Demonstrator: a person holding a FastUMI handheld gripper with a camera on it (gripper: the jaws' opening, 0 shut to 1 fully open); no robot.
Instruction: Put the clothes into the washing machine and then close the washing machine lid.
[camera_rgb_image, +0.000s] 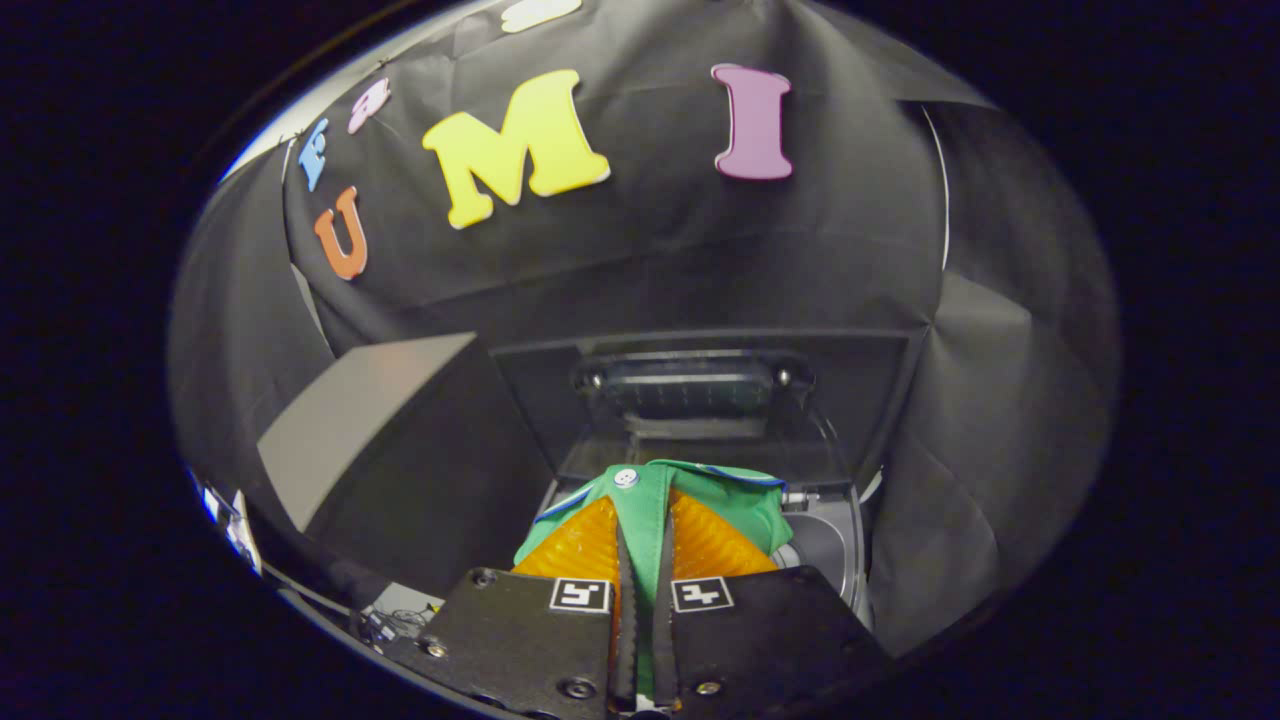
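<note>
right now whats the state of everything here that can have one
claw: shut on the green garment, both orange fingers pressing it
green garment: held up, bunched between the fingers, above the washer opening
washing machine lid: open, raised upright behind the garment
washing machine: opening uncovered just beyond the fingers; inside too dark to tell

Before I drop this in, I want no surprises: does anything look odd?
Nothing stands out. The gripper is shut on the green garment, above the washing machine, whose lid stands raised behind it.
</note>
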